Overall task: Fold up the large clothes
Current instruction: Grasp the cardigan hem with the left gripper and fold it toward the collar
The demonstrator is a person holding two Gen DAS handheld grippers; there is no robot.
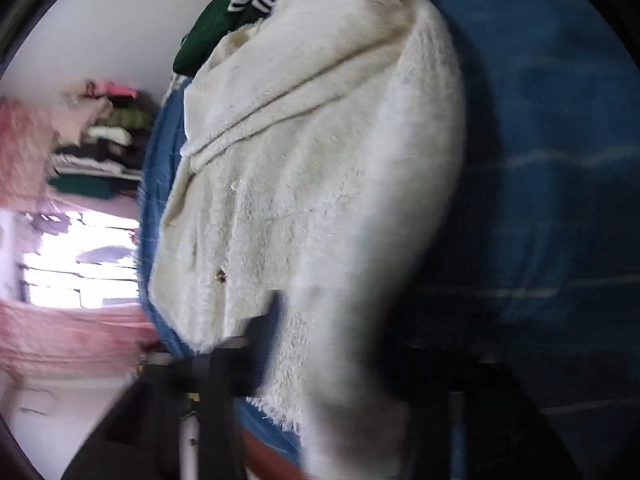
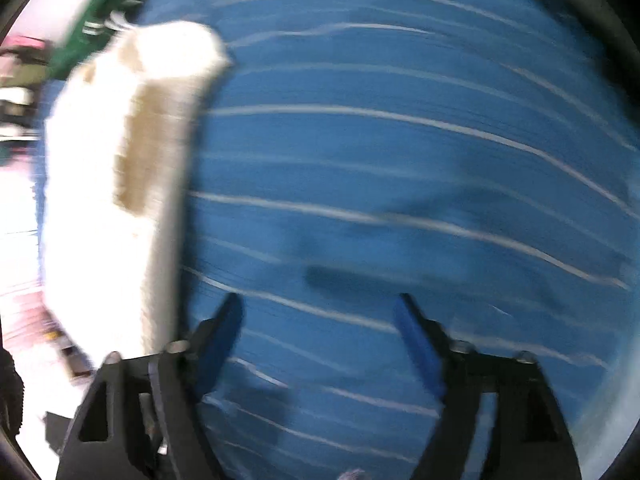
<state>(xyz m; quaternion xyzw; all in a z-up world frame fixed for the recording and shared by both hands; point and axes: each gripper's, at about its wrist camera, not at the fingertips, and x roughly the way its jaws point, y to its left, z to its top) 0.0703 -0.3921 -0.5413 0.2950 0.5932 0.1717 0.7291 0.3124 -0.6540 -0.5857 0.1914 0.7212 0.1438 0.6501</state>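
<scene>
The white fluffy garment [image 1: 320, 184] has a long, soft pile like fake fur, with a few shiny threads in it and one small round button [image 1: 220, 277] near its lower edge. It lies in thick folds with a rounded outline, and its hem shows a short fringe. It rests on the surface [image 1: 560, 160], which is covered with a blue cloth crossed by thin pale lines, a flat and smooth material beside the woolly one. In the left wrist view the garment fills the space directly ahead of the left gripper [image 1: 256, 344], and the dark fingers of this gripper are close together on its lower edge, so it seems clamped on the fabric, although the picture is blurred there. A dark green garment [image 1: 212, 28] with white stripes lies beyond the white one, at the far end. The right gripper [image 2: 320, 344] points steeply down at the bare blue cloth; its jaws stand wide apart, with blue pads [image 2: 416, 344] on black fingers, and nothing is between them. From this gripper the white garment lies well to the left.
</scene>
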